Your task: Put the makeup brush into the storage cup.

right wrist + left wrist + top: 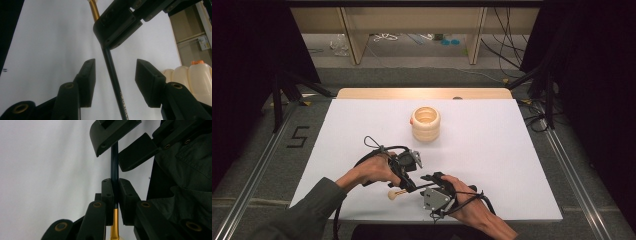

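Near the table's (pixel 512 150) six o'clock edge, the left gripper (pixel 409 175) clamps a dark, gold-ferruled brush (pixel 114 182). The right gripper (pixel 113 75) straddles its shaft, jaws apart: likely a handover. Next, it should close squarely before the left lets go, the ribbed holder (pixel 425 123) at twelve o'clock.

Cream ribbed holder (pixel 425 123); pen (pixel 114 170) dark shaft, gold section; black grippers; white table (pixel 492 150).
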